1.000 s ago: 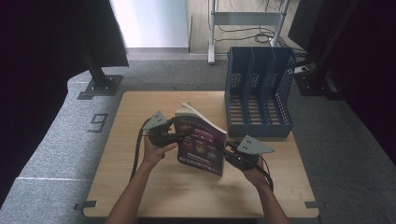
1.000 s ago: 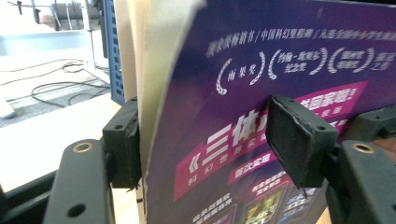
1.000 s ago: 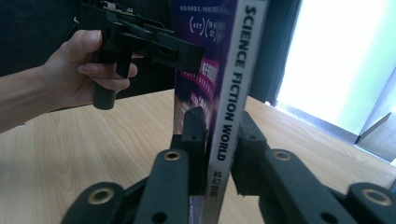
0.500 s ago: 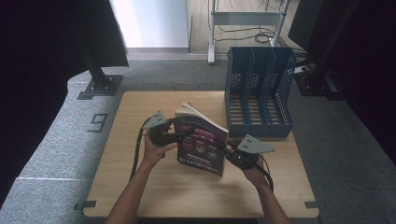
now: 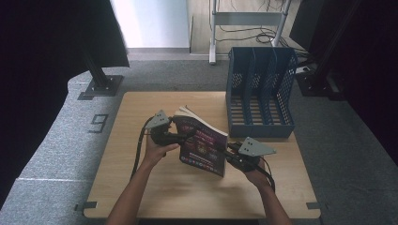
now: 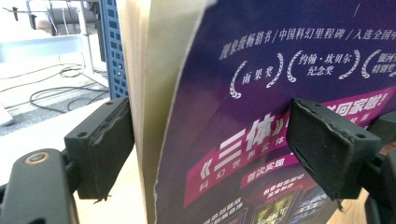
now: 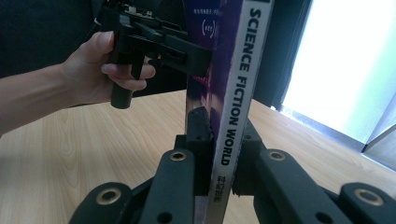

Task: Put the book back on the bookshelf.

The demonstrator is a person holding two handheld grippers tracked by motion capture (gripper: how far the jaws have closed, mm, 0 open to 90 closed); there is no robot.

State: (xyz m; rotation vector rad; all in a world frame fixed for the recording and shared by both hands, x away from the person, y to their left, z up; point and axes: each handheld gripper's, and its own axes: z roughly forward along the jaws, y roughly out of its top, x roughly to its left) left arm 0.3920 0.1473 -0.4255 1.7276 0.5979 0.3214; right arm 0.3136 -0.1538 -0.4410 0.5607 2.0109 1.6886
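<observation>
Left hand-held gripper (image 5: 184,136): jaws have just been opening, 1 pad on each side of the magazine's (image 5: 205,146) page edge, right pad off the cover. Magazine stands upright mid-worktop (image 5: 141,187). Right hand-held gripper (image 5: 233,157) clamps its spine. Bare wood in front; blue file rack (image 5: 260,91) behind right.

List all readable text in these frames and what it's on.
"SCIENCE FICTION WORLD": magazine spine, clamped by the right gripper.
"三体": magazine cover.
"雨果奖" and "约翰·坎贝尔纪念奖", inside laurels: same cover.
"9": floor mat.
Top line and other small cover text: too blurred to read reliably.
</observation>
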